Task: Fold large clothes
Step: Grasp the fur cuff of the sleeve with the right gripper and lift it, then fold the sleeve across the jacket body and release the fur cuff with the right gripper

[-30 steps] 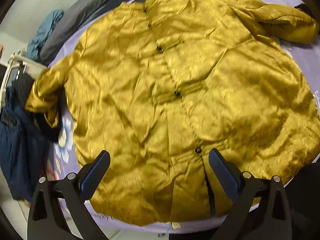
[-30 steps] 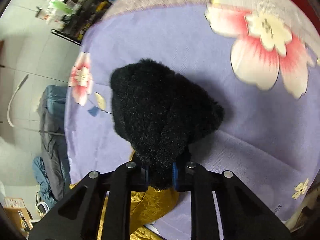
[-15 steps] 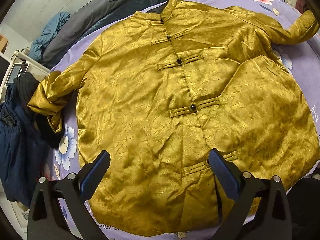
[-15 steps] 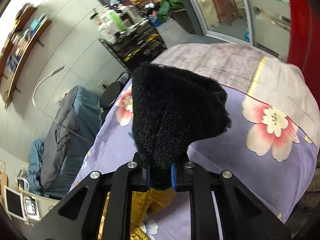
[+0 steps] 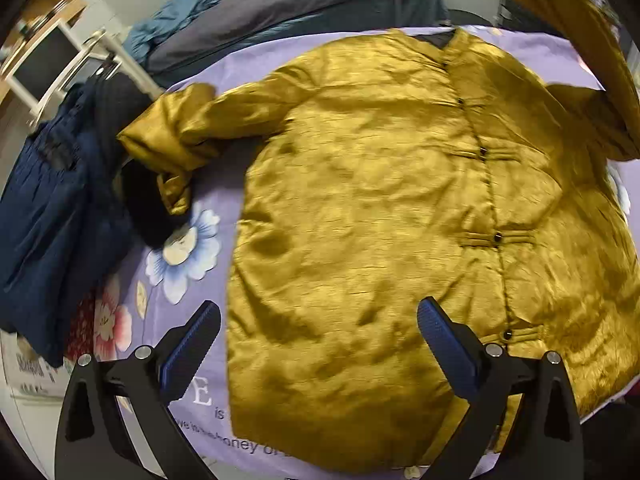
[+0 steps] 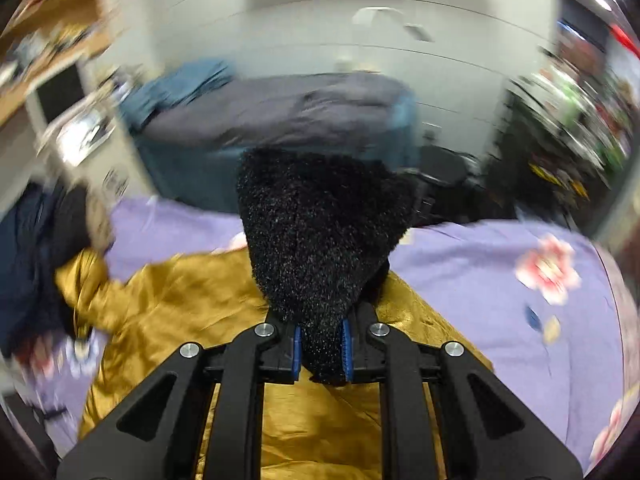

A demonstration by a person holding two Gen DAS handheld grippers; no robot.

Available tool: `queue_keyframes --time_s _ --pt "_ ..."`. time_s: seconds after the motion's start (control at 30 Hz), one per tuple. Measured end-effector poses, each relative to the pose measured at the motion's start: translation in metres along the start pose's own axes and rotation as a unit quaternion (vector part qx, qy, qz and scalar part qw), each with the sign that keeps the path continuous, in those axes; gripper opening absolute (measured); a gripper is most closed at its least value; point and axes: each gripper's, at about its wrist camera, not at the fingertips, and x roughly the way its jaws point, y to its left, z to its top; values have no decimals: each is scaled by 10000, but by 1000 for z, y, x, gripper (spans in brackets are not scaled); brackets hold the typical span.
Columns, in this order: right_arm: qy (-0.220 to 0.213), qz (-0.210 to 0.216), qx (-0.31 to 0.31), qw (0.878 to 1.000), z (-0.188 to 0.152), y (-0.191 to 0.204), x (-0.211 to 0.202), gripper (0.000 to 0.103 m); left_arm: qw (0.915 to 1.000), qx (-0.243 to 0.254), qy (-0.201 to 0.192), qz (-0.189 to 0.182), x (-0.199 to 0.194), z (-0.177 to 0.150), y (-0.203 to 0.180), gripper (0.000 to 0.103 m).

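Note:
A gold satin jacket lies front up on a purple flowered sheet, buttons down its right side. Its left sleeve is bunched up, with a black furry cuff beside it. My left gripper is open and empty, above the jacket's lower hem. My right gripper is shut on the other black furry cuff and holds the right sleeve lifted above the jacket.
A dark navy garment lies at the sheet's left edge. A grey and teal heap lies behind the bed. A white shelf unit stands far left. Shelves with clutter show at right.
My right gripper has lifted the furry cuff and sleeve off the sheet and swung them over the jacket. My left gripper has shifted left along the hem, still open.

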Motion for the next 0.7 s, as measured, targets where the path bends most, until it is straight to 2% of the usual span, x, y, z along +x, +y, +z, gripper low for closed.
queue_keyframes --time_s 0.13,0.2,0.33,0.4,0.47,0.53,0.63,0.7 --pt "202 402 -1243 9912 -11 103 28 15 9992 -371 88 143 5 -7 30 97" --pt "341 523 -1495 9868 -20 133 40 16 9983 -511 176 202 11 -12 42 97" --pt "679 473 -1838 9795 -41 176 65 18 9969 -669 343 221 21 -20 56 97" --pt "847 598 -1883 9766 -47 188 73 28 9965 -710 408 190 26 -21 60 97" --pt "817 640 -2022 9738 -56 198 72 56 9960 -744 454 175 30 -20 63 97" --pt "685 630 -2164 9719 -67 201 63 71 9960 -765 442 150 32 -16 65 97" --pt "672 816 -1950 9751 -70 190 51 71 9965 -760 334 116 31 -5 64 97" --pt "701 954 -1423 9827 -69 160 41 71 9970 -740 221 65 30 7 62 97"
